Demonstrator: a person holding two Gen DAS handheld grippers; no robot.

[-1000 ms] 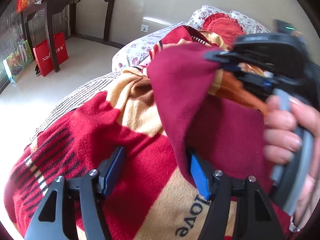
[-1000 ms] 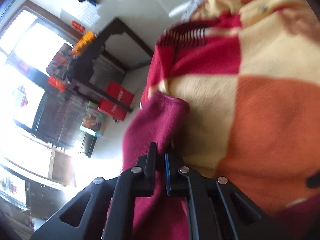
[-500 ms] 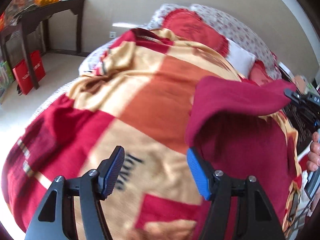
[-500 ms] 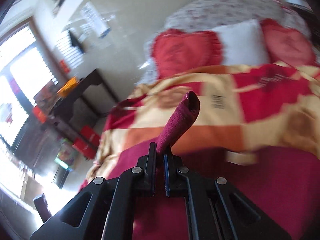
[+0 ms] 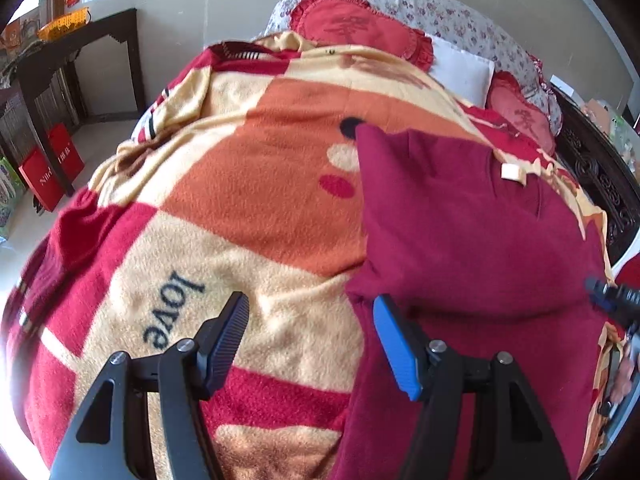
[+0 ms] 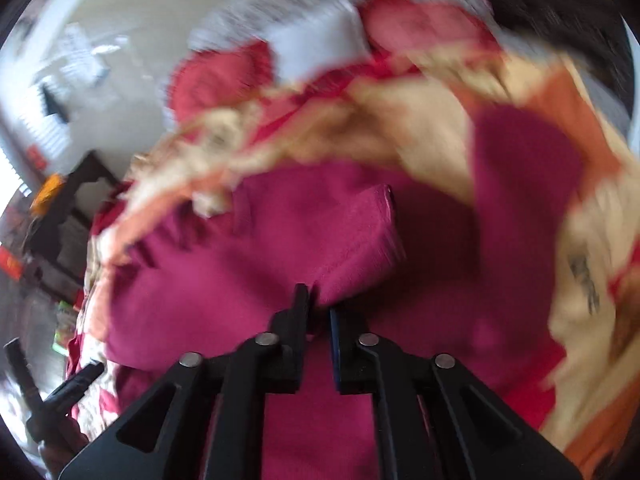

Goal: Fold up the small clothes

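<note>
A dark red fleece garment [image 5: 472, 216] lies on the patterned blanket [image 5: 224, 208], one part folded over the rest, with a small white label [image 5: 513, 171] showing. My left gripper [image 5: 310, 340] is open and empty at the garment's left edge, its blue finger [image 5: 394, 344] touching the cloth. My right gripper [image 6: 318, 312] is shut on a fold of the garment [image 6: 356, 240] and holds it low over the rest; that view is blurred. The right gripper's tip also shows at the right edge of the left wrist view [image 5: 614, 298].
Red cushions [image 5: 360, 28] and a white pillow [image 5: 460, 68] lie at the head of the bed. A dark carved bed frame [image 5: 600, 184] runs along the right. A dark wooden table [image 5: 76, 44] and red bags [image 5: 48, 168] stand on the floor at left.
My right gripper has carried the held fold across the garment to the right and down. The left gripper's view has swung from the bed's left side to its middle; it stayed open.
</note>
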